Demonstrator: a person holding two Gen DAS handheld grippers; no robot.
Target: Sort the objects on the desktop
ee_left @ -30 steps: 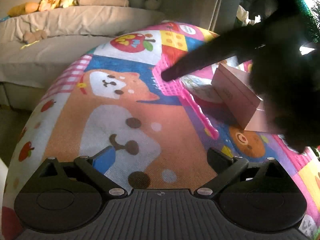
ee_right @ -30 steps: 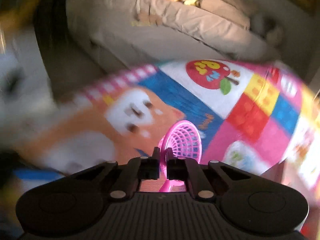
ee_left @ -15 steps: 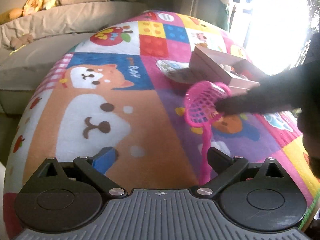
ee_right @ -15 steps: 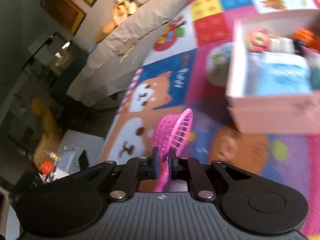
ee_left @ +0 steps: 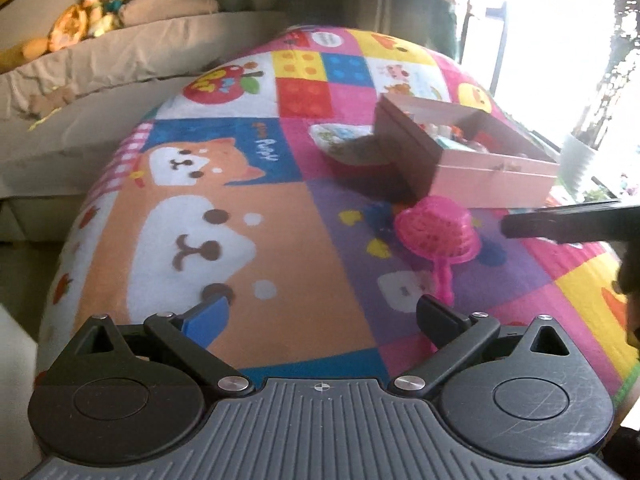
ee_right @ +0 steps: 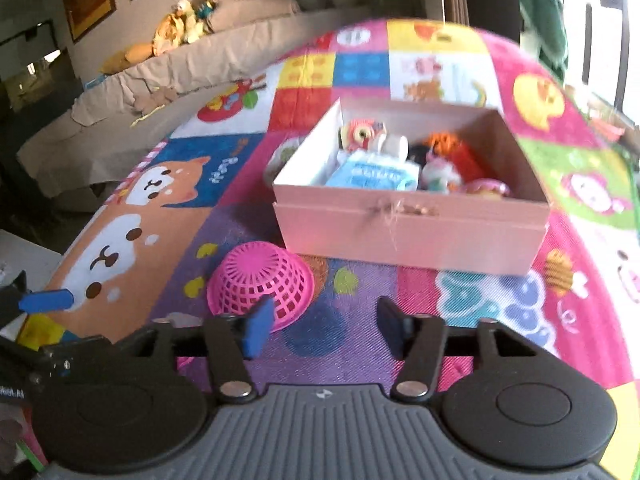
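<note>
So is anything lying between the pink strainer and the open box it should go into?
Nothing visible does. The pink strainer lies upside down on the mat just in front of the box; only the box's near wall separates them. The right hand-held gripper hangs open above it.

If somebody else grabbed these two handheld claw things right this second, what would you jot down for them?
Left gripper: open, holding nothing.
Right gripper: open, holding nothing, just behind the pink strainer.
The strainer lies upside down on the play mat, in front of the pink box, outside it.
Done: several small toys and a blue packet are in the box.
Left: the strainer likely goes in next.
</note>
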